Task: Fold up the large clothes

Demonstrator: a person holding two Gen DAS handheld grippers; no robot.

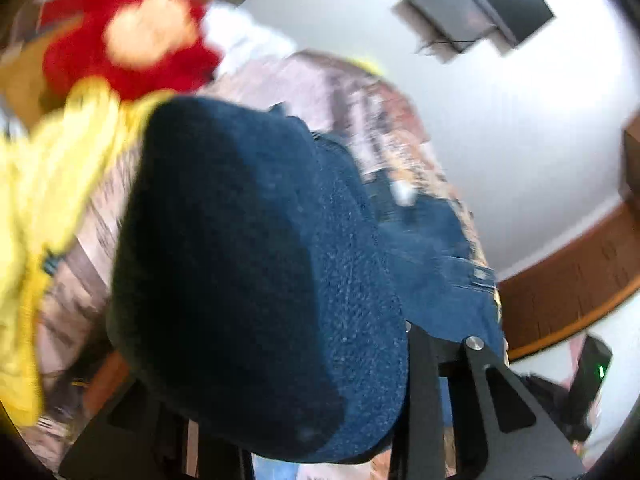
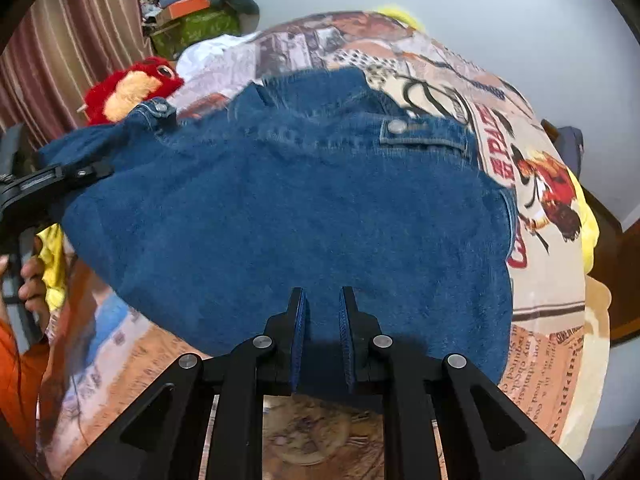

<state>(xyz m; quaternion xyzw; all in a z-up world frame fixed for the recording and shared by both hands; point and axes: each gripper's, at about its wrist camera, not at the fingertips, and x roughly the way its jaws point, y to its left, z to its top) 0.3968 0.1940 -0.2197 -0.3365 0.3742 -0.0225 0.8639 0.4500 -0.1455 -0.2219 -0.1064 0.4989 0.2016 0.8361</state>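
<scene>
A blue denim jacket lies spread on a bed with a printed sheet, its buttoned pocket flap facing up. My right gripper is at the jacket's near edge, with its fingers closed on the denim hem. My left gripper reaches in from the left and is clamped on the jacket's left part, which is lifted off the bed. In the left wrist view a thick fold of the denim jacket bulges over the gripper and hides its fingertips; only the right finger shows.
A red plush toy lies at the bed's far left and a yellow cloth beside it. A person's hand with an orange sleeve holds the left gripper. A striped curtain and piled boxes stand behind. A wooden edge is on the right.
</scene>
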